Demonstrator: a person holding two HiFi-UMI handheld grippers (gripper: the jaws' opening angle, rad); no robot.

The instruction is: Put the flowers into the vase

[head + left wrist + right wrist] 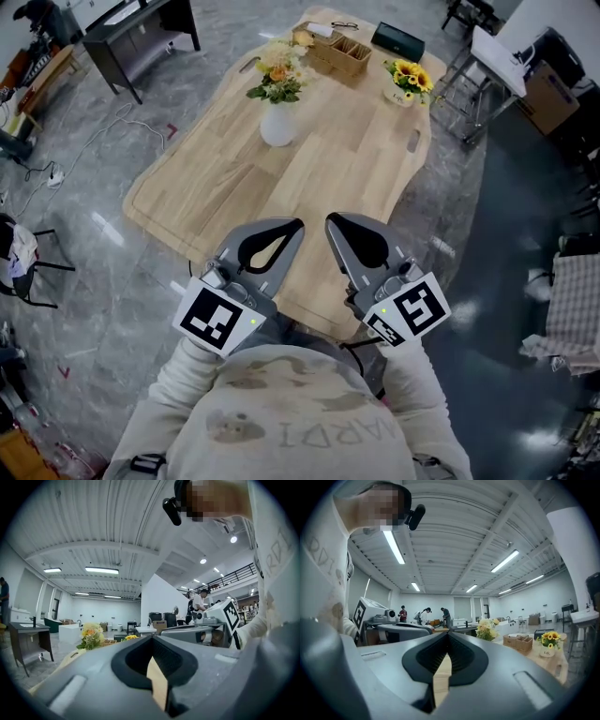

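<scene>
A white vase (278,125) stands on the far half of the wooden table (225,178), with a bunch of pale and orange flowers (277,73) in it. The same bunch shows in the left gripper view as flowers (91,636) and in the right gripper view as flowers (486,629). My left gripper (296,226) and right gripper (330,221) hover side by side over the table's near edge, well short of the vase. Both are shut with nothing held. Their jaws meet at the left gripper (152,640) and the right gripper (448,635).
A small pot of sunflowers (409,81) sits at the far right of the table, beside a wicker basket (339,52), a dark box (397,40) and glasses (344,25). A dark desk (141,33) stands at the far left. Chairs and cables lie around the floor.
</scene>
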